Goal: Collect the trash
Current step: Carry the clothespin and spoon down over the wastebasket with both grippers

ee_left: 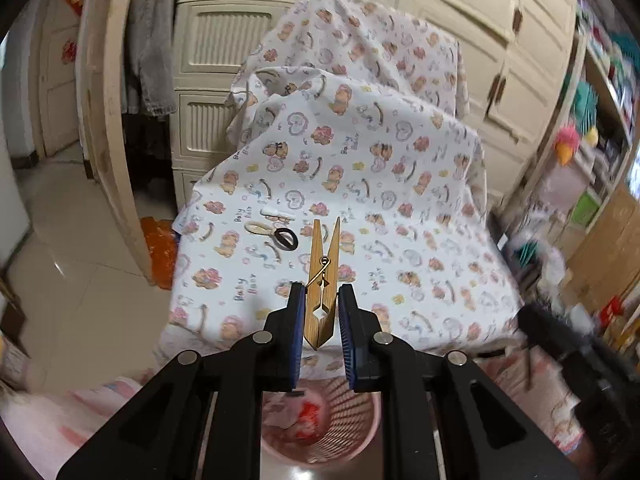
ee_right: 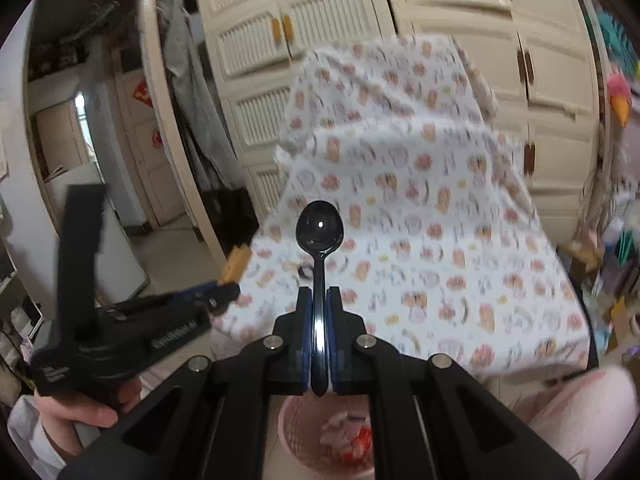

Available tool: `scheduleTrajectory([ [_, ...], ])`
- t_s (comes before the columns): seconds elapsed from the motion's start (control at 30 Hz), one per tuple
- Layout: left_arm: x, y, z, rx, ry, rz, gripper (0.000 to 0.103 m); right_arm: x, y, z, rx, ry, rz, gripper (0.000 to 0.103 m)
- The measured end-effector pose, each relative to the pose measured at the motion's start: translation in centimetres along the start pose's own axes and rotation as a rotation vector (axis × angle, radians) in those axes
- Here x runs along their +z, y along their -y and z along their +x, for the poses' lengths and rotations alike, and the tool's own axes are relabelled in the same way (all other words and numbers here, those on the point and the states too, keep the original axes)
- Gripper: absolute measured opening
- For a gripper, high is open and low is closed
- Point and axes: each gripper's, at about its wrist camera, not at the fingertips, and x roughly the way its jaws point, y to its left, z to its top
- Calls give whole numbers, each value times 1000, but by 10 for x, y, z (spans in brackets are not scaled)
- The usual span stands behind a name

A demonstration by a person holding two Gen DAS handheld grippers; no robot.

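My left gripper (ee_left: 320, 300) is shut on a wooden clothespin (ee_left: 322, 276), held upright above a pink mesh trash basket (ee_left: 356, 420) that holds crumpled paper and something red. My right gripper (ee_right: 319, 304) is shut on the handle of a black plastic spoon (ee_right: 319, 232), bowl pointing away, above the same basket (ee_right: 296, 432). The left gripper (ee_right: 224, 292) with the clothespin (ee_right: 236, 264) shows at the left of the right wrist view. On the patterned cloth (ee_left: 400, 208) lie a black hair tie (ee_left: 286, 239), a beige ring (ee_left: 259, 228) and a white strip (ee_left: 277, 213).
The cloth-covered table stands before cream wardrobe doors (ee_left: 480, 40). An orange bag (ee_left: 160, 248) lies on the tiled floor at the left. Cluttered shelves (ee_left: 600, 120) and boxes fill the right side. Pink-clad legs (ee_right: 580, 420) flank the basket.
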Motion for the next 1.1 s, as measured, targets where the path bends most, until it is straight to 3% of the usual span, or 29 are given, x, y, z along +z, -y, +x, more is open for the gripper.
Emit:
scheduleTrajectory([
  [0.1,-17,-7,20,7,-48,-16,15,-12,13,13,45,-82,84,6],
  [0.3,-33,-12,49,23,-151,-25,15,-38,22,44,-5,-162,60,6],
  [0.37,-39,-10,62,24,-233,-15,15,-48,29,56,-6,-207,78,6],
  [0.53,-68,-15,97,-61,-474,-72,15,-64,38,76,10,-311,94,6],
  [0.8,-90,-28,119,-17,-600,-142,15,-93,50,103,11,-472,137,6],
  [1.1,-104,-36,140,27,-672,-176,15,-136,55,148,-18,-665,142,6],
])
